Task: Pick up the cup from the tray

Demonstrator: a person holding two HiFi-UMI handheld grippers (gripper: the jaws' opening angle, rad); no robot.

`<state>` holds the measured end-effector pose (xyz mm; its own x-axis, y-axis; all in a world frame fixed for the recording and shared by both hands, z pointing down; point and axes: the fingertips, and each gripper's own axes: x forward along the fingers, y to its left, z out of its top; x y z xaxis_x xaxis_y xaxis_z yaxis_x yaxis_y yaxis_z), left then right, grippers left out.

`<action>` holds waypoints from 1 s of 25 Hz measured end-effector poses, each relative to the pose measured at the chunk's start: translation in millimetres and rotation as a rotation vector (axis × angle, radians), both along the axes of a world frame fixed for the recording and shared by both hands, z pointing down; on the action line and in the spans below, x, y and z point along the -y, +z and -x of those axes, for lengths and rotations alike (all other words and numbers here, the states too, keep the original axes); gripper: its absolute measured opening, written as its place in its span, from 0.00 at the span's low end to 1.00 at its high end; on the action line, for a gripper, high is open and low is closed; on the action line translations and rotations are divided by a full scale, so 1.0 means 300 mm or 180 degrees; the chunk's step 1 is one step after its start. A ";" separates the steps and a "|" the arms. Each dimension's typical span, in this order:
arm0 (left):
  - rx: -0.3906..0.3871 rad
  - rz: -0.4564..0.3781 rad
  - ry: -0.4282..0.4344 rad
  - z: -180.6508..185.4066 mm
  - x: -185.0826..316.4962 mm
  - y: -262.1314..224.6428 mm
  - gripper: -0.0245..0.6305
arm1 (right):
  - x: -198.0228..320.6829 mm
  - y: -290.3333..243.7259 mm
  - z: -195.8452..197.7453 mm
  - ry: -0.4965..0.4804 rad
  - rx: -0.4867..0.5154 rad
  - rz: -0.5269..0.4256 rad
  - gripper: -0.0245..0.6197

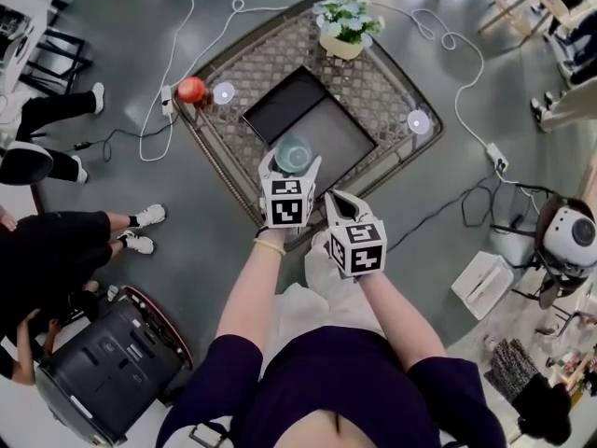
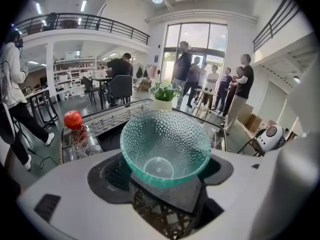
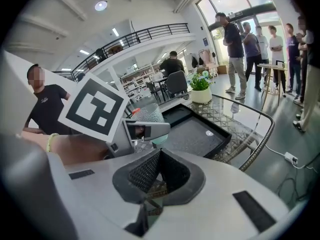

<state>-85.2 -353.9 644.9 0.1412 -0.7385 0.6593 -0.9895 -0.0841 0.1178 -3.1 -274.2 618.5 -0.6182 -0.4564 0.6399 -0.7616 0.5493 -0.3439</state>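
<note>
Though grip unclear, cup between left gripper jaws

An open two-storey office-like hall, shown by its railed mezzanine, tall glazed doors, desks with office chairs and trailing floor cables.

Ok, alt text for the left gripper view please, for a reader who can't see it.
A green-tinted dimpled glass cup is gripped between the left gripper's jaws, its open mouth facing the camera. Behind it, a red apple and a potted plant stand on a table, with people grouped by tall windows.
</note>
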 end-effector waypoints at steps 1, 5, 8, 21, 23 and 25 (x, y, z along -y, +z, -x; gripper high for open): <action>-0.0014 -0.0014 0.0008 -0.002 -0.015 -0.017 0.62 | -0.003 -0.007 0.000 0.0001 0.0005 -0.0016 0.05; -0.0077 -0.0070 0.0020 -0.012 -0.085 -0.087 0.62 | -0.019 -0.042 -0.002 -0.0014 0.0020 -0.0090 0.05; -0.0141 -0.0082 0.0000 -0.018 -0.141 -0.138 0.62 | -0.027 -0.070 -0.004 -0.0027 0.0028 -0.0151 0.05; -0.0249 -0.0165 -0.0053 -0.038 -0.364 -0.307 0.62 | -0.076 -0.191 -0.008 -0.0086 0.0038 -0.0429 0.05; -0.0234 -0.0179 -0.0037 -0.042 -0.396 -0.329 0.62 | -0.093 -0.210 -0.004 -0.0108 0.0044 -0.0468 0.05; -0.0236 -0.0207 -0.0022 -0.046 -0.424 -0.352 0.62 | -0.112 -0.225 0.000 -0.0133 0.0051 -0.0504 0.05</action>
